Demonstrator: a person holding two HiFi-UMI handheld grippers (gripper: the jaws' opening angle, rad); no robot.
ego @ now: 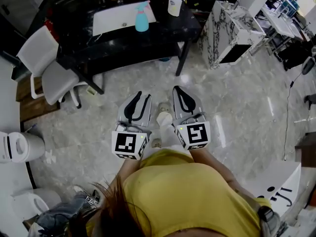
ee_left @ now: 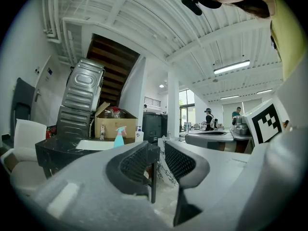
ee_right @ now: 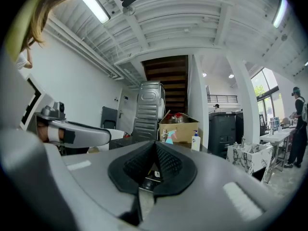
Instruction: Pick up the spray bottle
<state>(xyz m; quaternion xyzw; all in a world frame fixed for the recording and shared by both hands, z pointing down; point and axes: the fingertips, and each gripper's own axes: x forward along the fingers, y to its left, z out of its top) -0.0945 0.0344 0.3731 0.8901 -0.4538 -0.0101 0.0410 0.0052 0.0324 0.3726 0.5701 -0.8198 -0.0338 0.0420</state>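
Teal spray bottle (ego: 141,17) stands upright on the dark counter (ego: 123,41), out of reach. left tool (ego: 139,98) slightly parted, empty; right tool (ego: 181,95) pressed together, empty. Both point level toward it, probably lining up.

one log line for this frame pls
phase: pre-grasp | spray bottle: on black table, untouched | left gripper: open, empty | right gripper: shut, empty
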